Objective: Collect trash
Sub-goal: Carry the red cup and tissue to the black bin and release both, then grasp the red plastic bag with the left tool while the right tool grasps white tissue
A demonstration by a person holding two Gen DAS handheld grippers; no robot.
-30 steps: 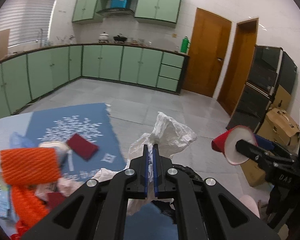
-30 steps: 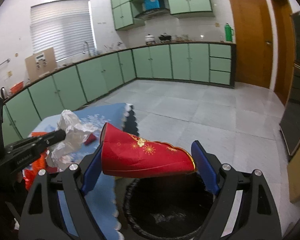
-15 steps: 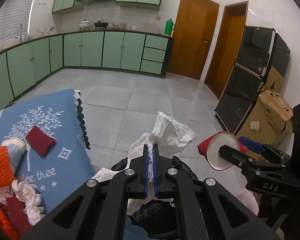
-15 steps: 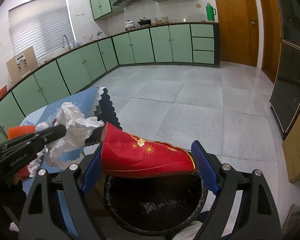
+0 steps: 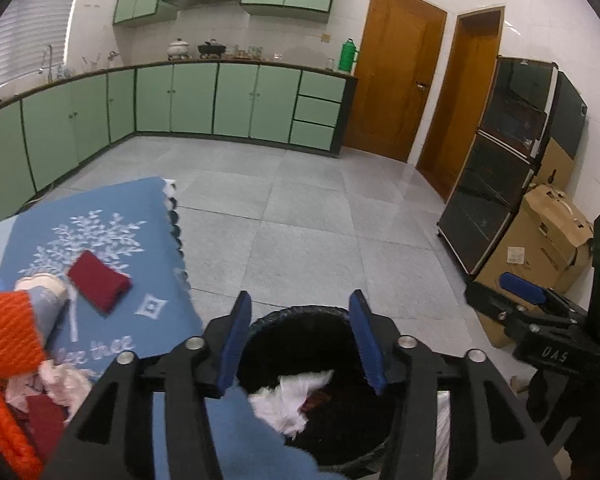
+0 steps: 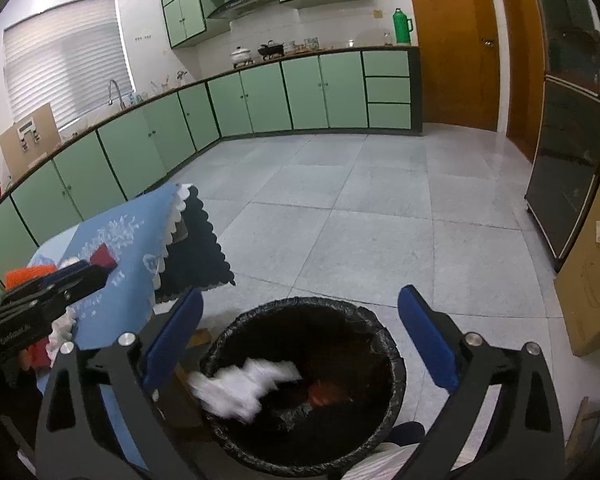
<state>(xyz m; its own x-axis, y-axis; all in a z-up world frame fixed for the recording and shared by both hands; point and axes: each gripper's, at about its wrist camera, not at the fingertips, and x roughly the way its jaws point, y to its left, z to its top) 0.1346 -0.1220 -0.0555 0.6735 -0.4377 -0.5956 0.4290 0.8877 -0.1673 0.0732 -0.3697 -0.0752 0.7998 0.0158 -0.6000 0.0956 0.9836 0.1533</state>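
left gripper (image 5: 300, 344) above the bin (image 6: 388, 344), jaws wide apart, holding nothing | white tissue (image 6: 244, 388) and red cup (image 6: 324, 394) lie inside the bin | right gripper (image 6: 300, 344) over the bin, jaws wide, holding nothing

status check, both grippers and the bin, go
Left gripper open, empty. Right gripper open, empty. White tissue and red cup inside bin. More trash on blue tablecloth.

both wrist views close above the trash bin (image 5: 300, 316) (image 6: 300, 306) — facing kitchen cabinets (image 5: 220, 100) (image 6: 300, 92), floor shared
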